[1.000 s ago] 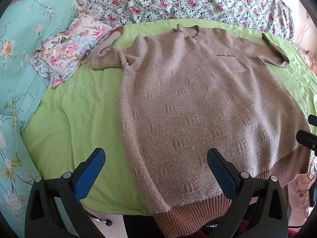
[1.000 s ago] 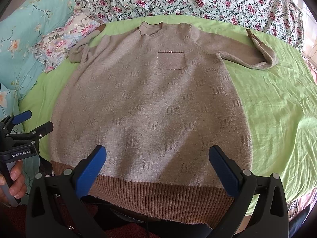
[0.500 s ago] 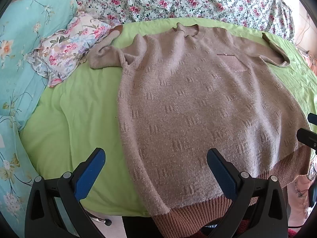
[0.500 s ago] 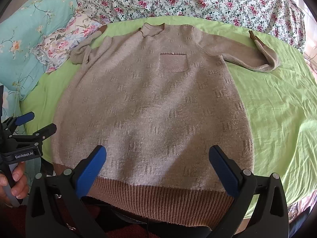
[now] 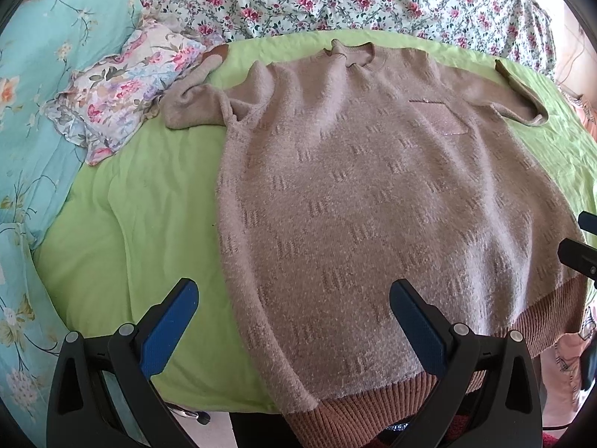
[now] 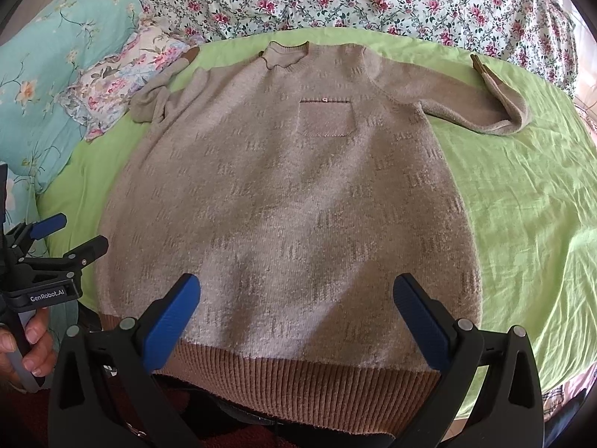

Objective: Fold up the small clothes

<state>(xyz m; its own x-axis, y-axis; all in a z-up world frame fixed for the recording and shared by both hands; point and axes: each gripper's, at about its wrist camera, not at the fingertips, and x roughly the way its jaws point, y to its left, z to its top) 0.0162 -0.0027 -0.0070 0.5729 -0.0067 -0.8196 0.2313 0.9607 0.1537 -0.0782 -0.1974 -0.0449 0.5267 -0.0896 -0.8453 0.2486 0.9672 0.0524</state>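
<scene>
A beige knit sweater (image 5: 373, 201) with a chest pocket and a brown ribbed hem lies flat, front up, on a green sheet; it also shows in the right wrist view (image 6: 291, 194). Its left sleeve (image 5: 194, 100) is bunched against a pillow; its right sleeve (image 6: 466, 100) stretches out and bends back at the cuff. My left gripper (image 5: 291, 321) is open and empty above the hem's left corner. My right gripper (image 6: 296, 317) is open and empty above the middle of the hem. The left gripper also appears at the left edge of the right wrist view (image 6: 56, 246).
A green sheet (image 6: 522, 216) covers the bed. A floral pillow (image 5: 123, 86) lies at the far left beside a turquoise quilt (image 5: 41, 93). A rose-print quilt (image 6: 354, 0) runs along the back. The bed's front edge is just under the hem.
Both grippers have drawn slightly closer to the sweater, which sits a little lower in each view. The sweater itself has not moved.
</scene>
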